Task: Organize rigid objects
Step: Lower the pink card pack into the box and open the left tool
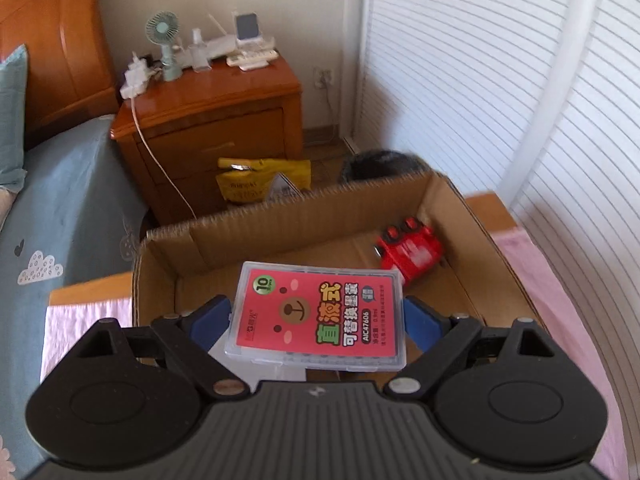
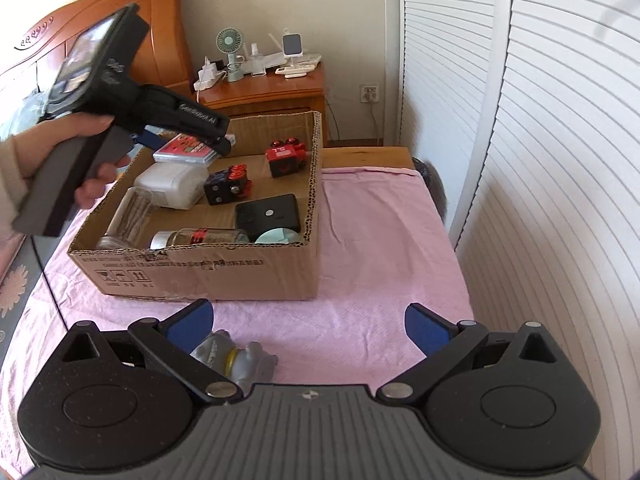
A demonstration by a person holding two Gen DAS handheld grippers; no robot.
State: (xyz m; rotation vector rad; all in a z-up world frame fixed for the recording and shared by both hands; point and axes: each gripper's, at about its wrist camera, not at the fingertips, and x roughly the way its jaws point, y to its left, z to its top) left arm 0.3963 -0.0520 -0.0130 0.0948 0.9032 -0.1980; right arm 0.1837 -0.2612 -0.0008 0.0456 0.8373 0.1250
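Cardboard box (image 2: 208,268) holds glossy rectangular refill case (image 1: 318,318).

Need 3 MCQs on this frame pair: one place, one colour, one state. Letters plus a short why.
1. Where does the grey figurine lie?
A. inside a carton
B. on the pink cloth, near the right gripper
C. on a nightstand

2. What is the main colour of the label on the clear plastic case?
A. blue
B. yellow
C. pink

3. How does the right gripper stand?
A. open, gripping nothing
B. shut on a glass jar
C. shut on a toy car

Key:
1 B: the right wrist view shows the figurine on the cloth just beside that gripper's left finger, outside the cardboard box.
2 C: the left wrist view shows a pink label with a bear face.
3 A: its blue pads stand wide apart with only cloth ahead of them.
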